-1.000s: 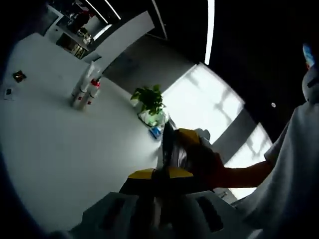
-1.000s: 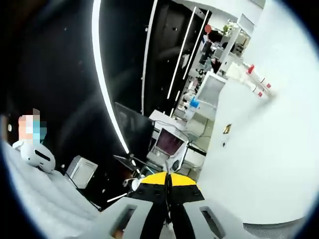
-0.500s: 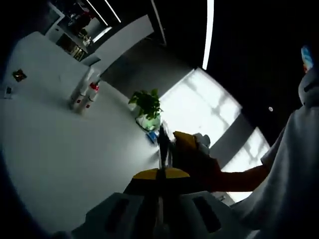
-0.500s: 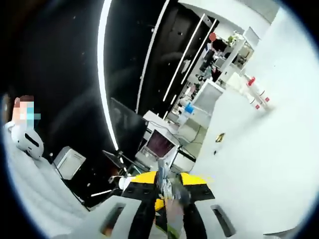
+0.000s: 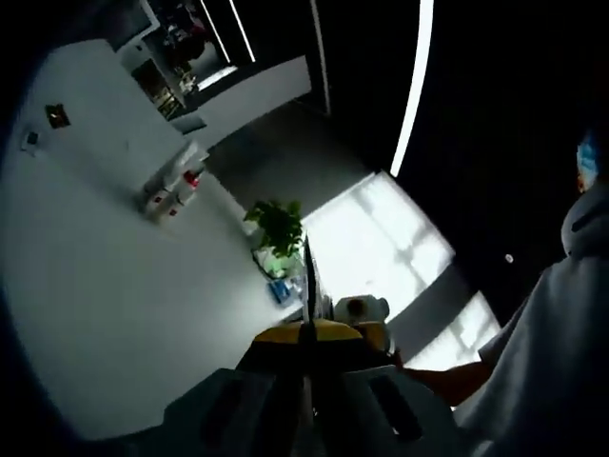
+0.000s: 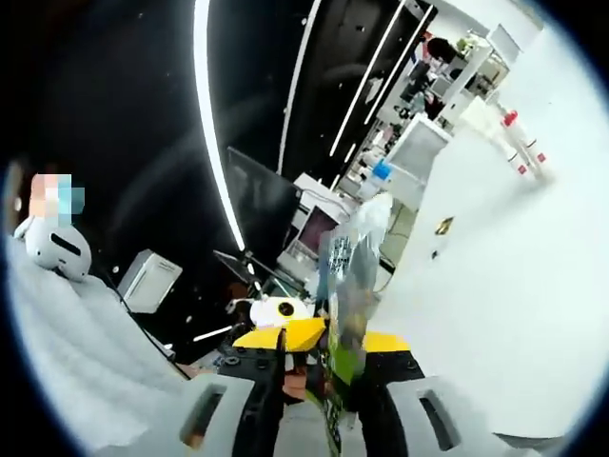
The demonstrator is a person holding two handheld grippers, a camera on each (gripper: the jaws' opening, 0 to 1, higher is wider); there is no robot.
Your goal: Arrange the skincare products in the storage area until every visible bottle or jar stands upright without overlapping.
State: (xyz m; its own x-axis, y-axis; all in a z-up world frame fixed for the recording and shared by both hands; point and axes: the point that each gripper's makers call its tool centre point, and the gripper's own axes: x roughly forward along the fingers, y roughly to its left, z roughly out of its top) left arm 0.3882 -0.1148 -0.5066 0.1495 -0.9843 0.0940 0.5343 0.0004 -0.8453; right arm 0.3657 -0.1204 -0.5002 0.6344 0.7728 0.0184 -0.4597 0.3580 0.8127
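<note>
Gripping a thin clear plastic sachet with green print (image 6: 347, 286), right hand-held gripper (image 6: 328, 357) has yellow-tipped jaws clenched on it, sachet sticking up toward 12 o'clock. Left hand-held gripper (image 5: 306, 335) jaws pressed together, a thin dark edge rising between them; cannot tell what it is. White bench (image 5: 105, 286) carries small white bottles with red caps (image 5: 171, 190) at 10 o'clock in left gripper view, 2 o'clock (image 6: 519, 143) in right gripper view, upright, close together. Green potted plant (image 5: 278, 228) beyond bench edge.
</note>
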